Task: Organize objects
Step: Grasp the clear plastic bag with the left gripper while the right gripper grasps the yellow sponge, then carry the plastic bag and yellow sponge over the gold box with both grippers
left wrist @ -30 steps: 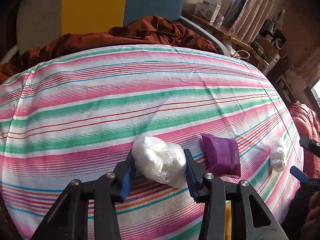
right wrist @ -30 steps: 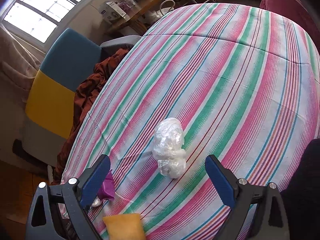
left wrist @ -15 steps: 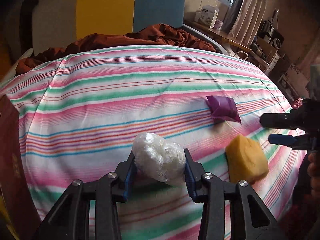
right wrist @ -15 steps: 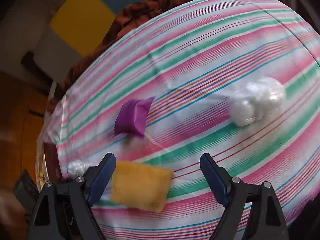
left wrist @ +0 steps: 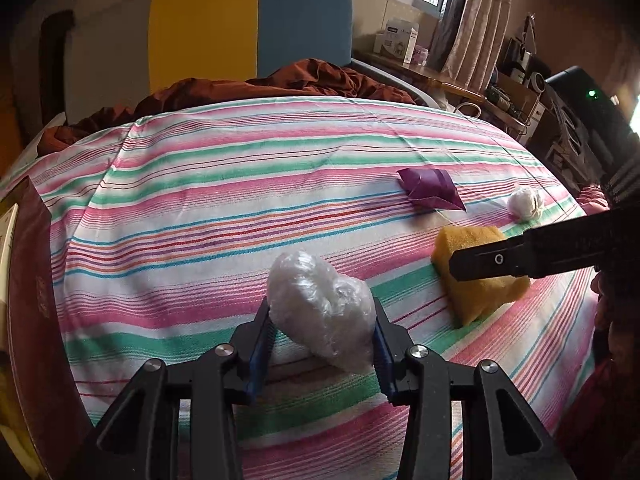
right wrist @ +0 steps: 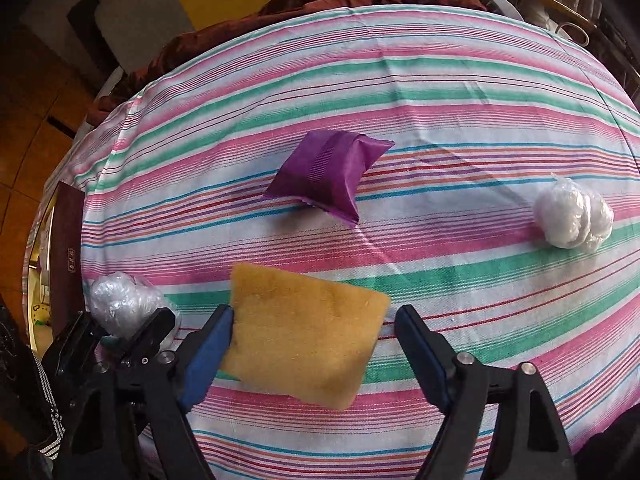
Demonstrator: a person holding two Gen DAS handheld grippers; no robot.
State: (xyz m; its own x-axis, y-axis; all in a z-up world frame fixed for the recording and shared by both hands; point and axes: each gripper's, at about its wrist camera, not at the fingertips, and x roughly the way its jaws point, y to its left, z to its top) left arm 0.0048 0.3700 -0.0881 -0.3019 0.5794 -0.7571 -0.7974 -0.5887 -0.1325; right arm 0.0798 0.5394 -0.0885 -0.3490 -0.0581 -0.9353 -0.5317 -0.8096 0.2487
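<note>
The left hand-held gripper (left wrist: pixel 322 338) pinches a plastic wad (left wrist: pixel 320 312) above the striped surface (left wrist: pixel 224 200). The right hand-held gripper (right wrist: pixel 314 346), jaws just closing, straddles a yellow sponge (right wrist: pixel 304 340): the left pad touches, the right stands clear. Squaring the jaws across the sponge's flat sides before they meet should give a firm hold. Beyond lie a purple packet (right wrist: pixel 328 172) and a second wad (right wrist: pixel 572 220).
</note>
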